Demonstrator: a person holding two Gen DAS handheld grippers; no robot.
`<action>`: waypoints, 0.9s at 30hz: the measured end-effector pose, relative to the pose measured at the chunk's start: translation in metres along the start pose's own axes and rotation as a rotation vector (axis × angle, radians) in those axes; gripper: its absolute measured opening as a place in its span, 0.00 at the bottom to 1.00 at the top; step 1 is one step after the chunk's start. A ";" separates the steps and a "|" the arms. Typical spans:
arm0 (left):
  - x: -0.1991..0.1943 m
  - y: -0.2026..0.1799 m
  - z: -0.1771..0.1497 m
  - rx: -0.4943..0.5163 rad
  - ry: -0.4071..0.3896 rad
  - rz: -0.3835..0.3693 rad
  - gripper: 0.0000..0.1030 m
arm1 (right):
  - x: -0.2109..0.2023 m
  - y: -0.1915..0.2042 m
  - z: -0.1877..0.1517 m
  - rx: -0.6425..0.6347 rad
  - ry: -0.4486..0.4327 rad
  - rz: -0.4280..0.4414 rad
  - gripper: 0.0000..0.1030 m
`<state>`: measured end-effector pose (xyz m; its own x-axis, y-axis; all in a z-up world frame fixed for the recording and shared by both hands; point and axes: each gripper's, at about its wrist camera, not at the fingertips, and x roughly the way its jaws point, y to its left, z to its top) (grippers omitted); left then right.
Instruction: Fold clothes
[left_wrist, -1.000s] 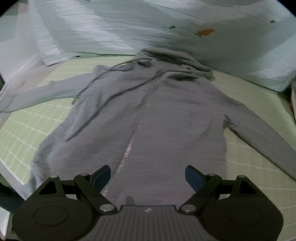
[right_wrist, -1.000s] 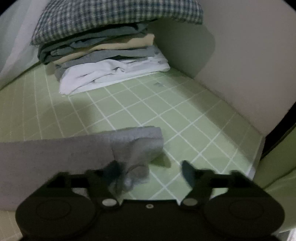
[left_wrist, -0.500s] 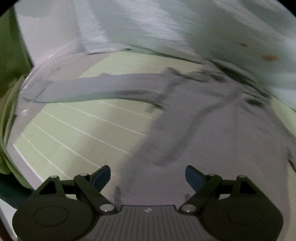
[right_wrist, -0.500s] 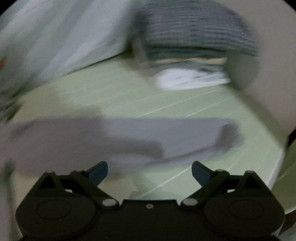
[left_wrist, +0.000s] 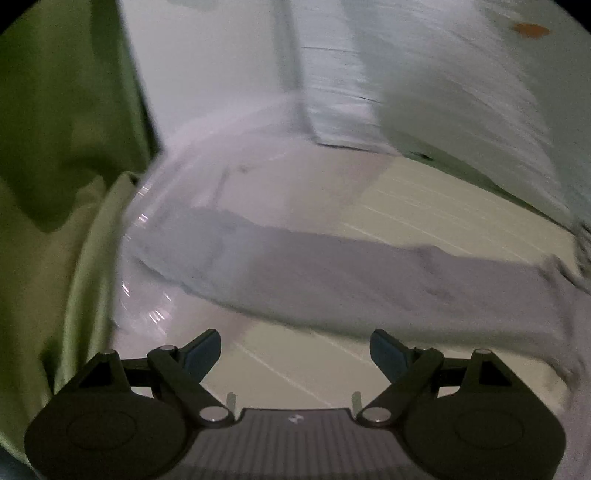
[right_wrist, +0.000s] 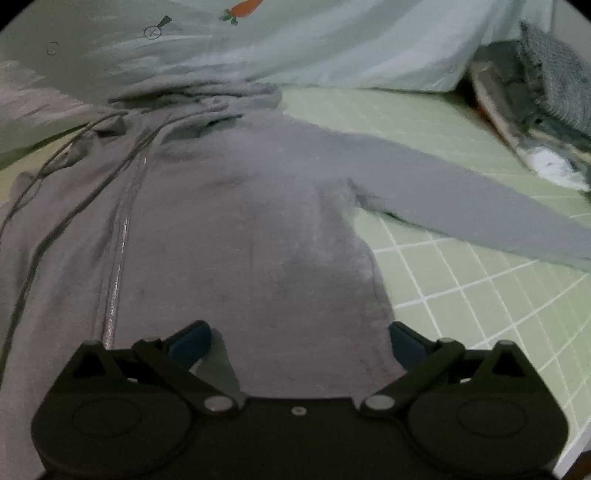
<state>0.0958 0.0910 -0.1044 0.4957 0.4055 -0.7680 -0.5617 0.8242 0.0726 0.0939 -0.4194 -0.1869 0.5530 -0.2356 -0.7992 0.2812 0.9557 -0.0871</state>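
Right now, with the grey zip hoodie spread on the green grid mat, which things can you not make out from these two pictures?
- Left wrist view: the grey hoodie sleeve's cuff end, smeared by motion blur.
- Right wrist view: the other sleeve's cuff, cut off by the right edge.
- Right wrist view: the hoodie's hem, hidden behind the right gripper.
- Right wrist view: the stack of folded clothes, blurred, pieces uncountable.

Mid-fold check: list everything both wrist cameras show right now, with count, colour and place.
hoodie: one, grey, zipped, spread flat on the mat, sleeves out to the sides
grid mat: one, pale green with white lines, under the hoodie
stack of folded clothes: one, checked piece on top, far right corner of the mat
printed sheet: one, pale with carrot print, behind the hood
green cloth: one, left edge of the left view
left tool: open, empty, before a sleeve
right tool: jaws opening, empty, over the hoodie's body
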 end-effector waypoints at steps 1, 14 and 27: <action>0.009 0.008 0.006 -0.006 0.001 0.021 0.86 | 0.001 0.001 0.003 0.014 0.010 -0.011 1.00; 0.096 0.069 0.052 -0.059 0.062 0.218 0.85 | 0.014 0.001 0.015 0.151 0.080 -0.080 1.00; 0.101 0.055 0.051 -0.027 0.074 0.206 0.21 | 0.016 0.003 0.018 0.162 0.078 -0.099 1.00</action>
<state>0.1486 0.1973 -0.1452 0.3195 0.5333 -0.7833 -0.6640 0.7157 0.2164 0.1178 -0.4234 -0.1897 0.4560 -0.3062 -0.8356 0.4570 0.8863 -0.0754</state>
